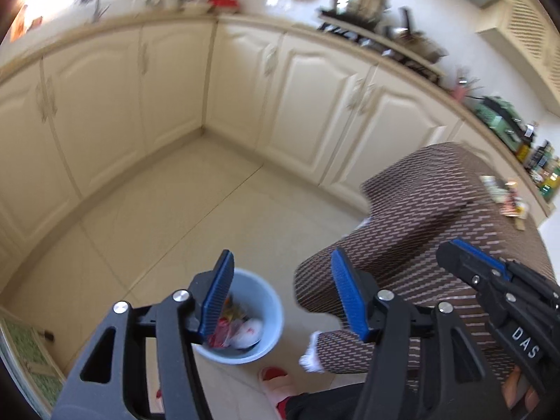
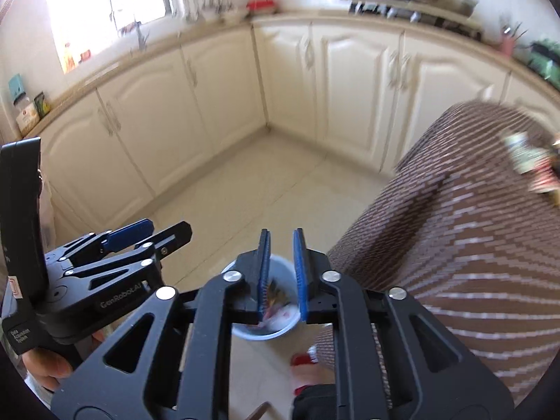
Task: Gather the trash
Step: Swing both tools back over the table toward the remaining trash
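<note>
A light blue trash bin stands on the tiled floor beside a table with a brown patterned cloth. It holds red and white wrappers. My left gripper is open and empty, above the bin. My right gripper hangs over the same bin, its jaws a narrow gap apart with nothing between them. Several pieces of trash lie on the far right of the cloth, also blurred in the right wrist view. Each gripper shows in the other's view: the right one, the left one.
Cream cabinets line the corner behind the bin, with a cluttered counter above. A person's feet in red and white slippers stand beside the bin. A green mat lies at the left.
</note>
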Tool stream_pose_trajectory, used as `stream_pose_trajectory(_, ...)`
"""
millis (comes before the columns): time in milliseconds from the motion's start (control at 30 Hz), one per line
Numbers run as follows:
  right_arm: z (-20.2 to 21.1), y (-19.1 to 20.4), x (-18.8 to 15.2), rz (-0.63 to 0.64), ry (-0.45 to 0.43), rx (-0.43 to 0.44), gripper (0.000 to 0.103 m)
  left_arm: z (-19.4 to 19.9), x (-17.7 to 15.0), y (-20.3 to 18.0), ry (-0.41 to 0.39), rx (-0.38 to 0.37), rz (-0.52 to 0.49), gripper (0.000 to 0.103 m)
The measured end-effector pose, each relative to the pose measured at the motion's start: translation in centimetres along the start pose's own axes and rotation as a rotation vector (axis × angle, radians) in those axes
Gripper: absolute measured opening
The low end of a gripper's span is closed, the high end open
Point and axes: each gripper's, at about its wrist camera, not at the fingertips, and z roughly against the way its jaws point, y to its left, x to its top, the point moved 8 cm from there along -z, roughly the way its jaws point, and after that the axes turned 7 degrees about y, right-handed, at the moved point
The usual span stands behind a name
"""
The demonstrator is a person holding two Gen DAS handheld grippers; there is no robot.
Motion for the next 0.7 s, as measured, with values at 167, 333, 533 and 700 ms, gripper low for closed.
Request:
stream_pose_trajectory(167,6.4,-4.7,0.4,-0.027,-0.084,-0.046,0.017,3.2,0.7,-6.8,-0.037,-0.053,-0.104,0.064)
stream_pose_trajectory(333,10.7,-11.9,-0.1,-0.088,-0.132,-0.153,0.021,3.6,0.9,-14.1,-0.018,-0.116,-0.203,0.065)
stream_pose_trajectory(533,11.7,-21.9,-1.8,-0.178,-0.076,-0.29,0.043,2.3,0.8,-20.3,0.021,-0.15,-0.275,0.065)
stream_pose_trajectory(700,8.9,-26.5,-2.3,-0.157,0.025,-0.328,0.044,0.1,0.7,-24.2,0.055,-0.156,-0.328,0.065)
